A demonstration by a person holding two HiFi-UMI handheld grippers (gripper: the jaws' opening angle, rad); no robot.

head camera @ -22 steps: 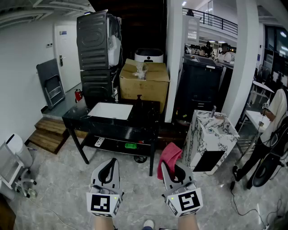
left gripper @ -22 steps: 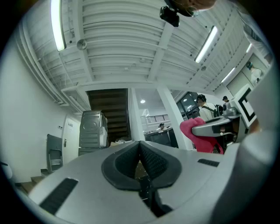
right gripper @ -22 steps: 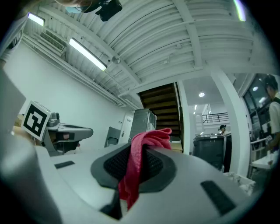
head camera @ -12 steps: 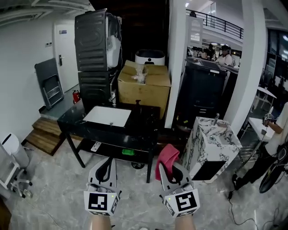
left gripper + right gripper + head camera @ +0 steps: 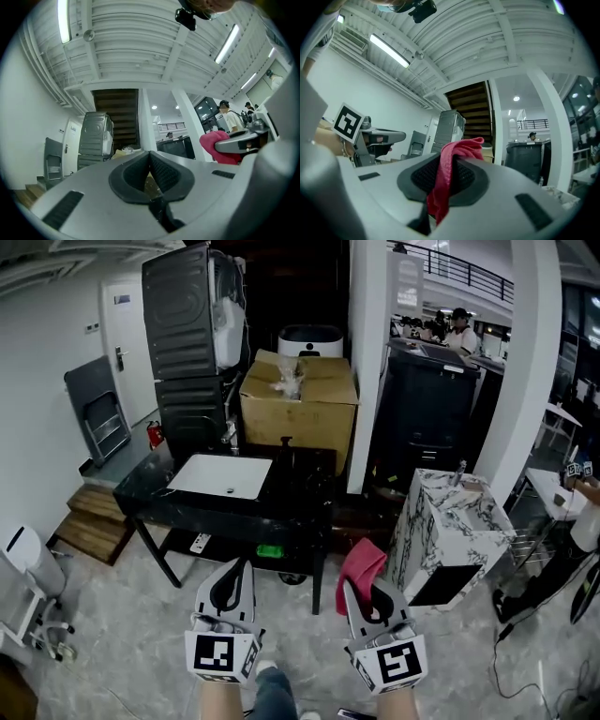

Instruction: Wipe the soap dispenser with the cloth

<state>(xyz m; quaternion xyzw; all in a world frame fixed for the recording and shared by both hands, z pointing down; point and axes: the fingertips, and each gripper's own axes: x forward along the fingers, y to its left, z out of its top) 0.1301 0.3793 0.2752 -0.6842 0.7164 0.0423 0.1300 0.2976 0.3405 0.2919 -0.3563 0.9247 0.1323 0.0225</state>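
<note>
Seen from the head camera, looking down across a grey marble-patterned floor [image 5: 122, 643], two hand-held grippers sit side by side at the near edge. The left gripper [image 5: 236, 574] has its jaws fully together with nothing between them; its own view shows the dark ribbed pads of the left gripper [image 5: 150, 165] meeting in a line. The right gripper [image 5: 360, 591] is clamped on a crumpled pink-red cloth [image 5: 361, 563], which sticks up past the jaw tips. In the right gripper view, the cloth [image 5: 449, 161] is pinched between the pads of the right gripper [image 5: 447, 177] and hangs down over them. Well beyond both grippers stands a glossy black bench [image 5: 300, 486] with a white rectangular basin [image 5: 220, 474] set into its left part. A small dark upright object [image 5: 286, 444] stands at the bench's far edge, right of the basin; it may be the dispenser, but it is too small and dark to tell. Behind the bench is a brown cardboard box [image 5: 300, 404], and to the right, a white marble-patterned pedestal [image 5: 450, 521].
</note>
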